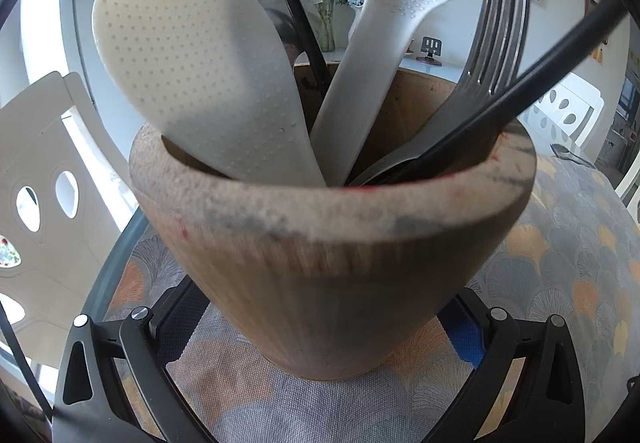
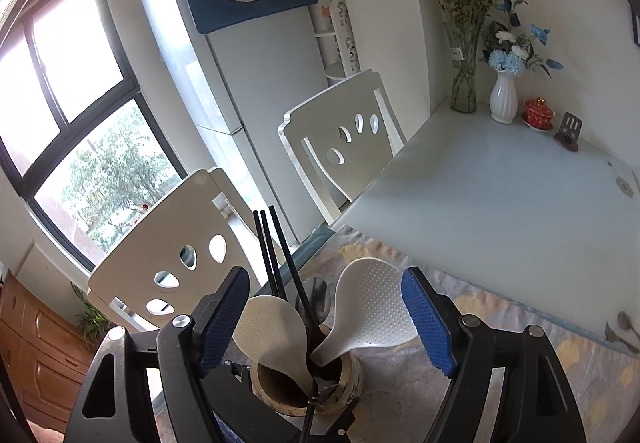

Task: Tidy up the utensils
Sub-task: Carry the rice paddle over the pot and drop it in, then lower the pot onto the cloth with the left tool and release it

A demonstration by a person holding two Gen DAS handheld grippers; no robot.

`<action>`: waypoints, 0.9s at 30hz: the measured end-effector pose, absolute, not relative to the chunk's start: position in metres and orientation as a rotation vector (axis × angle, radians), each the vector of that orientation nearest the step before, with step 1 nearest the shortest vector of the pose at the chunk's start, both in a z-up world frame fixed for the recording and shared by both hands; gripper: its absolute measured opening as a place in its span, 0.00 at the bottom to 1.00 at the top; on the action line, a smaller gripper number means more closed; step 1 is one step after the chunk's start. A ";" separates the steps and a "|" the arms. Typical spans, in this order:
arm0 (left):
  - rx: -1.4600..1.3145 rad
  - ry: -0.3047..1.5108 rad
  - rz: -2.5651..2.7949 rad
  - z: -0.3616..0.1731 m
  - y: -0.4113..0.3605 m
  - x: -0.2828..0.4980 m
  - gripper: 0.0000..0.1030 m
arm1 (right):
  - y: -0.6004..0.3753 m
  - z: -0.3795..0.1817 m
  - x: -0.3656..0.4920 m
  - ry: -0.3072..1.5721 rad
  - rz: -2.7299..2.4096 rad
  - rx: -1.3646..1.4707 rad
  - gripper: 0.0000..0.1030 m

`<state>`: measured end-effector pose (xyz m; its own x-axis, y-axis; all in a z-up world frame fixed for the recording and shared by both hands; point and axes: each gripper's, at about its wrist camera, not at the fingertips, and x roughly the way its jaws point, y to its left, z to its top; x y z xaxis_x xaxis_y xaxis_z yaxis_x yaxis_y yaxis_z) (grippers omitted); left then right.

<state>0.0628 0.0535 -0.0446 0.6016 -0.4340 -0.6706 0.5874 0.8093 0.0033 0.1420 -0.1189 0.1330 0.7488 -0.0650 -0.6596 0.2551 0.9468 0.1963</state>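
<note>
Wooden and round, the utensil cup (image 1: 328,275) stands on a patterned tablecloth (image 1: 568,267) and serves as the landmark for everything else. The left gripper (image 1: 320,339) has its two fingers (image 1: 468,339) on either side of the cup's lower wall, pressed against the wood, so it has hold of the cup.

Inside the cup, on the left as the left wrist camera sees it, leans a cream rice paddle (image 1: 200,83) with a dimpled face. A second, whiter rice paddle (image 1: 384,43) rises from the middle of the cup and tilts to the right. To the right of that paddle a metal fork (image 1: 492,43) stands with its tines up. A black chopstick (image 1: 520,83) crosses in front of the fork and slants out over the cup's right rim. More black chopsticks (image 1: 296,11) stand at the back of the cup, between the two paddles, with a metal spoon (image 1: 276,19) partly hidden behind them.

From the right wrist camera, the right gripper (image 2: 328,323) hangs above the cup, its blue-padded fingers (image 2: 428,323) spread wide to either side of the utensil tops. Nothing is pressed between them; the pads touch no utensil.

Beyond the cup, on the far side of the table (image 2: 500,183), stand a glass vase (image 2: 464,75) and a white vase (image 2: 503,95). Two white chairs (image 2: 340,139) sit left of the cup.
</note>
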 end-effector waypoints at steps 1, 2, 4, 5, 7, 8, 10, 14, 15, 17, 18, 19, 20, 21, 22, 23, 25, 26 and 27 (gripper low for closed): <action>0.234 0.710 -0.598 -0.045 0.053 0.063 0.99 | -0.120 0.134 0.142 0.702 -0.187 0.280 0.74; 0.232 0.711 -0.599 -0.045 0.053 0.063 0.99 | -0.120 0.135 0.143 0.702 -0.203 0.272 0.74; 0.232 0.711 -0.599 -0.046 0.054 0.064 0.99 | -0.125 0.134 0.145 0.699 -0.264 0.262 0.74; 0.232 0.711 -0.599 -0.045 0.054 0.064 0.99 | -0.129 0.133 0.145 0.696 -0.285 0.274 0.75; 0.231 0.711 -0.599 -0.046 0.054 0.064 0.99 | -0.146 0.126 0.144 0.689 -0.318 0.358 0.75; 0.231 0.712 -0.600 -0.046 0.054 0.064 0.99 | -0.154 0.121 0.144 0.695 -0.327 0.411 0.75; 0.230 0.712 -0.600 -0.046 0.055 0.064 0.99 | -0.170 0.108 0.143 0.716 -0.306 0.545 0.75; 0.231 0.714 -0.601 -0.046 0.055 0.065 0.99 | -0.176 0.100 0.133 0.718 -0.305 0.615 0.75; 0.233 0.715 -0.602 -0.045 0.056 0.065 0.99 | -0.175 0.100 0.131 0.726 -0.300 0.613 0.75; 0.250 0.725 -0.604 -0.046 0.056 0.064 0.99 | -0.172 0.098 0.126 0.753 -0.288 0.612 0.75; 0.271 0.734 -0.603 -0.045 0.057 0.063 0.99 | -0.171 0.097 0.123 0.764 -0.283 0.615 0.75; 0.293 0.752 -0.601 -0.045 0.058 0.060 0.99 | -0.169 0.097 0.120 0.777 -0.271 0.620 0.75; 0.311 0.784 -0.603 -0.044 0.060 0.059 0.99 | -0.168 0.096 0.116 0.791 -0.259 0.624 0.75; 0.324 0.814 -0.603 -0.044 0.062 0.058 0.99 | -0.167 0.095 0.113 0.811 -0.248 0.628 0.75; 0.341 0.860 -0.601 -0.042 0.065 0.057 0.99 | -0.165 0.093 0.107 0.835 -0.241 0.631 0.75; 0.350 0.893 -0.598 -0.040 0.069 0.056 0.99 | -0.163 0.092 0.103 0.854 -0.236 0.632 0.75; 0.363 0.953 -0.580 -0.032 0.080 0.053 0.99 | -0.157 0.088 0.094 0.892 -0.227 0.622 0.75; 0.361 0.968 -0.565 -0.026 0.086 0.051 0.99 | -0.154 0.086 0.090 0.910 -0.222 0.614 0.75; 0.351 0.976 -0.555 -0.016 0.092 0.051 0.99 | -0.151 0.084 0.086 0.931 -0.218 0.606 0.75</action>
